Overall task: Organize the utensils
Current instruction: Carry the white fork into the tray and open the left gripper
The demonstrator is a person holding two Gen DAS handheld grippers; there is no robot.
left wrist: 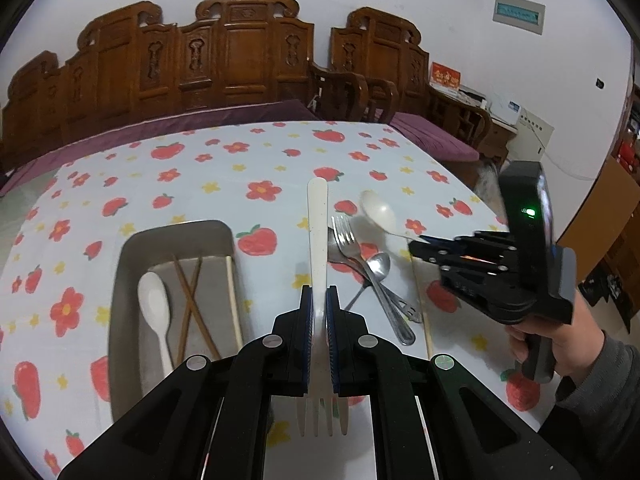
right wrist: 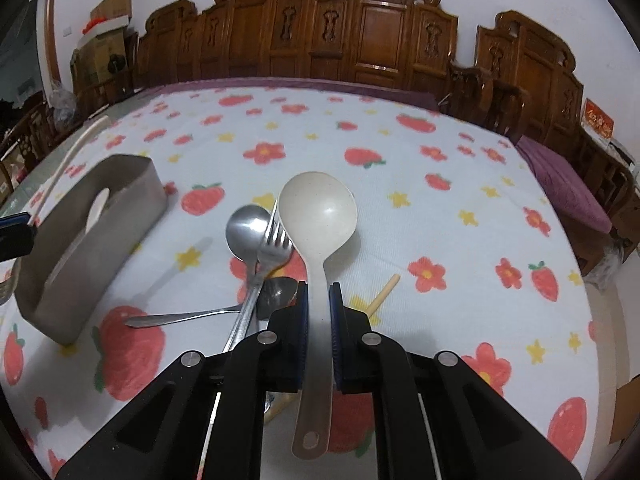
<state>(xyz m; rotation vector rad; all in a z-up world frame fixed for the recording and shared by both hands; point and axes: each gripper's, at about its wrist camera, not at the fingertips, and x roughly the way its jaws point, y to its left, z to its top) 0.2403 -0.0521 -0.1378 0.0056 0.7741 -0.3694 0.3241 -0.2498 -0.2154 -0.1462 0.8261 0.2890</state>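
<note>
My left gripper (left wrist: 319, 300) is shut on a cream plastic fork (left wrist: 318, 240), handle pointing away, tines toward the camera, held above the table just right of the grey tray (left wrist: 120, 280). The tray holds a cream spoon (left wrist: 154, 304), brown chopsticks (left wrist: 192, 300) and a pale chopstick (left wrist: 233, 300). My right gripper (right wrist: 319, 298) is shut on a cream spoon (right wrist: 318, 216), lifted above a pile of a metal fork (right wrist: 272, 248) and metal spoons (right wrist: 246, 230). The right gripper also shows in the left wrist view (left wrist: 418, 242), and the tray shows in the right wrist view (right wrist: 100, 232).
A pale chopstick (right wrist: 384, 294) lies on the flowered tablecloth (right wrist: 440, 200) right of the pile; it also shows in the left wrist view (left wrist: 422, 300). Carved wooden chairs (left wrist: 240, 52) stand beyond the far table edge. Boxes (right wrist: 108, 36) stand at the far left.
</note>
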